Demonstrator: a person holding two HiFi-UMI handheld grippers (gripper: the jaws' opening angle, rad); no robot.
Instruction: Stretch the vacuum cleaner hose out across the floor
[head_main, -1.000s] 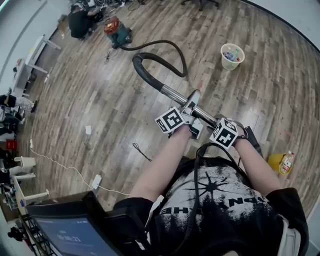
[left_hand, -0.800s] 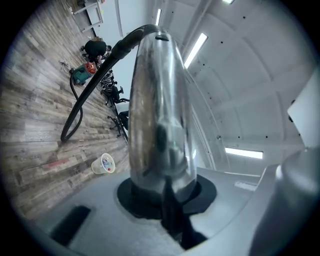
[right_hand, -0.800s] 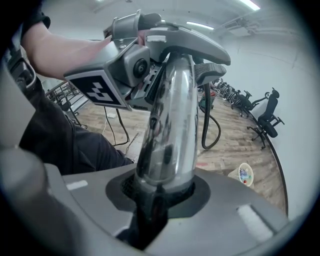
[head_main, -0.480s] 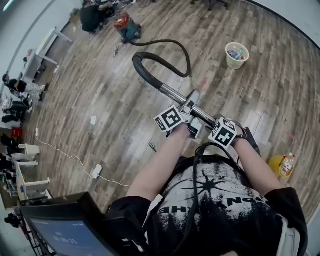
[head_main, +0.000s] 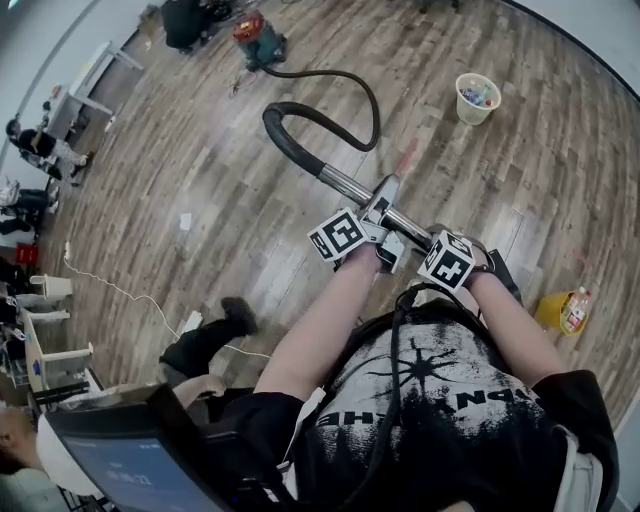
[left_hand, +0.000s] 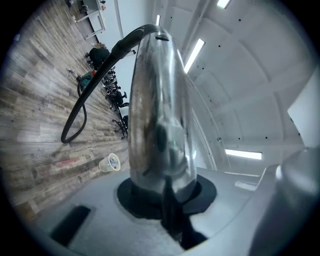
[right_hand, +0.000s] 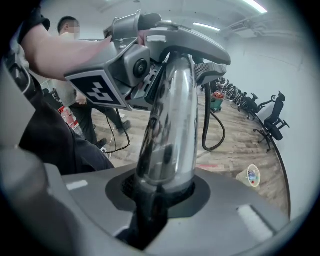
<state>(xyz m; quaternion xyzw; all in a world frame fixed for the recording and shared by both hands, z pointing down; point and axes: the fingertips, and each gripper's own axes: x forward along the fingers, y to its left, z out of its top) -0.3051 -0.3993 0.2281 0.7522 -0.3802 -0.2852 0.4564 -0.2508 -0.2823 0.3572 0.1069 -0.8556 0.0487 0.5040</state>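
Both of my grippers are clamped on the shiny chrome wand tube. The left gripper sits further up it, on the side towards the red-and-teal vacuum cleaner canister, and the right gripper is just behind it, on the side away from the canister. Each gripper view shows the tube seated between that gripper's jaws with no gap. The tube's long axis points roughly at the canister, so my left hand is the nearer one to the black flexible hose. The hose leaves the canister-side end of the tube in a thick bend, swings round in one wide loop on the floor, and runs on to the canister, which stands well apart from me. That loop is slack, so I judge the hose only partly stretched. Drawing the tube back along its own line, away from the canister, should open the loop out. The brown wood-plank floor looks smooth and bare where the hose lies, so it should slide easily. A pale round bin of bottles stands off to one side of the canister, clear of the hose. A bystander's dark-trousered legs and a thin white cable lie on my side, far from the canister, and I would watch them when stepping back.
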